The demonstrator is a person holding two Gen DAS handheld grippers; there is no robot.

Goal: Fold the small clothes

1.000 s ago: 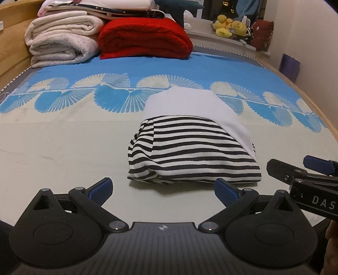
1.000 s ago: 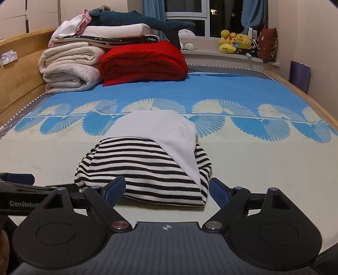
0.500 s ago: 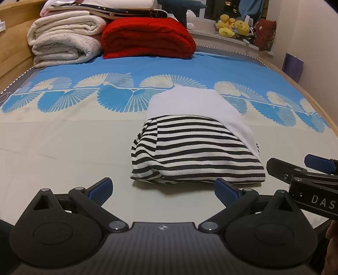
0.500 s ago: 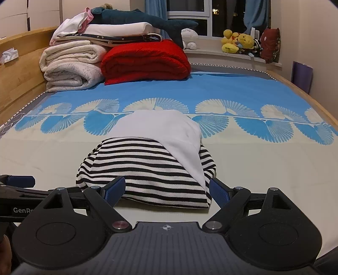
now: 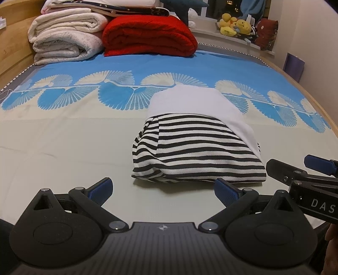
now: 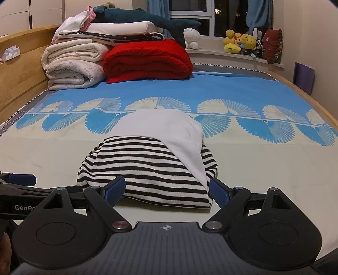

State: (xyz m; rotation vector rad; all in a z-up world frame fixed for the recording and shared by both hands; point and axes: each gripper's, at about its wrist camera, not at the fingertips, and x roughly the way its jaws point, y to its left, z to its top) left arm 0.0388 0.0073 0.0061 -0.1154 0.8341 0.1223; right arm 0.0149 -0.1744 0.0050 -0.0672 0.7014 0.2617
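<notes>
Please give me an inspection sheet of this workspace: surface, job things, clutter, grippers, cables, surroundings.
Surface: bed with a blue and cream fan-print sheet, flat.
Job things: striped garment, folded into a compact bundle with a white part on top, near the middle of the bed.
Clutter: white blankets and red blanket stacked at the far end; shark plush on top.
Grippers: left gripper open, holding nothing; right gripper open, just before the garment, holding nothing.
Cables: nothing seen.
Surroundings: wooden bed frame, window sill with yellow plush toys, wall at right.
</notes>
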